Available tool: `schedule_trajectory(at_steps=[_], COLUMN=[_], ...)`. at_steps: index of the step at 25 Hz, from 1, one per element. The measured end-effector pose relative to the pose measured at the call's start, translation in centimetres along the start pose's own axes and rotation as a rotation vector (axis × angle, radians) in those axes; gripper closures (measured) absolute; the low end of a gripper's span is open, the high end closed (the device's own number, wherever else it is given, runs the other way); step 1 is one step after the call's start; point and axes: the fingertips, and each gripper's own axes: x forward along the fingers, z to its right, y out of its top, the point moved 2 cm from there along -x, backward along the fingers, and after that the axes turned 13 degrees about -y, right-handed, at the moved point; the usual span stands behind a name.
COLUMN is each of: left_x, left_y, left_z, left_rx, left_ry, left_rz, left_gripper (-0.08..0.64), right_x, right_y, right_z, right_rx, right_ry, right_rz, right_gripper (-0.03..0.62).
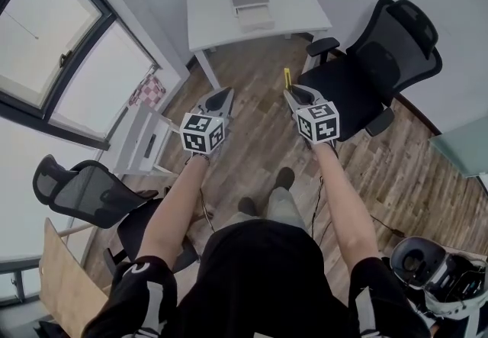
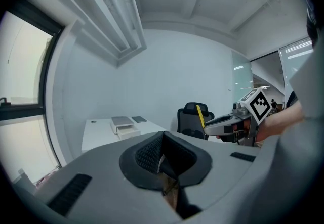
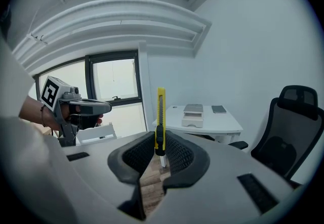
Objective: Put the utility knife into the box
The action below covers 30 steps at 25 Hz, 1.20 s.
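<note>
1. Wooden plank floor lies open up to the white rectangular desk.
2. A black mesh office chair stands just right of it, armrest near its corner.
3. A white slatted rack and second black mesh chair crowd the left.
4. Open desktop lies left of the white, grey-topped box.

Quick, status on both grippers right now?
Left gripper: closed, nothing between the jaws.
Right gripper: closed on the yellow utility knife, which stands upright.
</note>
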Motion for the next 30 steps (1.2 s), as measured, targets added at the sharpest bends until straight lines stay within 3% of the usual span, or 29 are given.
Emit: schedule_trajectory(at_steps=[15, 30], left_x=[12.4, 16.2], left_y=[3.7, 5.1], left_z=[-5.9, -9.0], left_rx=[-0.011, -0.022], left_ry=[0.079, 0.159], left_rz=[0.013, 0.03], left_gripper=[0.534, 0.534], right_x=[10.7, 16.1], right_y=[3.8, 5.0], right_z=[10.6, 13.3], right_rx=[-0.024, -0.048], right_ry=[0.081, 0.166], right_rz=[-0.001, -0.007], right_gripper=[0.515, 0.514])
